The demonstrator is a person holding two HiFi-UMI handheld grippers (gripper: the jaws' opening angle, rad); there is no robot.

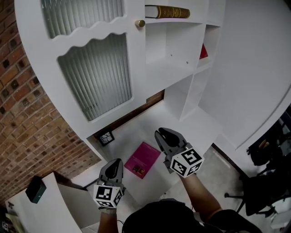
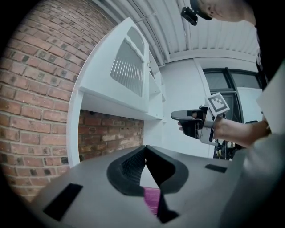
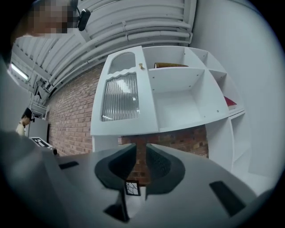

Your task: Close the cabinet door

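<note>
The white cabinet door [image 1: 95, 68] with ribbed glass panels stands swung open to the left; its brass knob [image 1: 140, 23] sits at its right edge, beside the open shelves [image 1: 175, 59]. The right gripper view shows the door [image 3: 122, 100] and knob [image 3: 141, 66] high ahead. My right gripper [image 1: 166, 135] [image 3: 140, 149] is well below the door, its jaws a narrow gap apart with nothing between them. My left gripper [image 1: 113, 166] [image 2: 143, 151] is lower and to the left, shut and empty. The left gripper view shows the right gripper [image 2: 191, 116] held out level.
A brown book [image 1: 167, 12] lies on the top shelf and a red item [image 1: 203, 52] on a side shelf. A pink book [image 1: 142, 159] and a small black-framed tile [image 1: 106, 137] lie below. Brick wall [image 1: 22, 113] at left, a black chair [image 1: 268, 182] at right.
</note>
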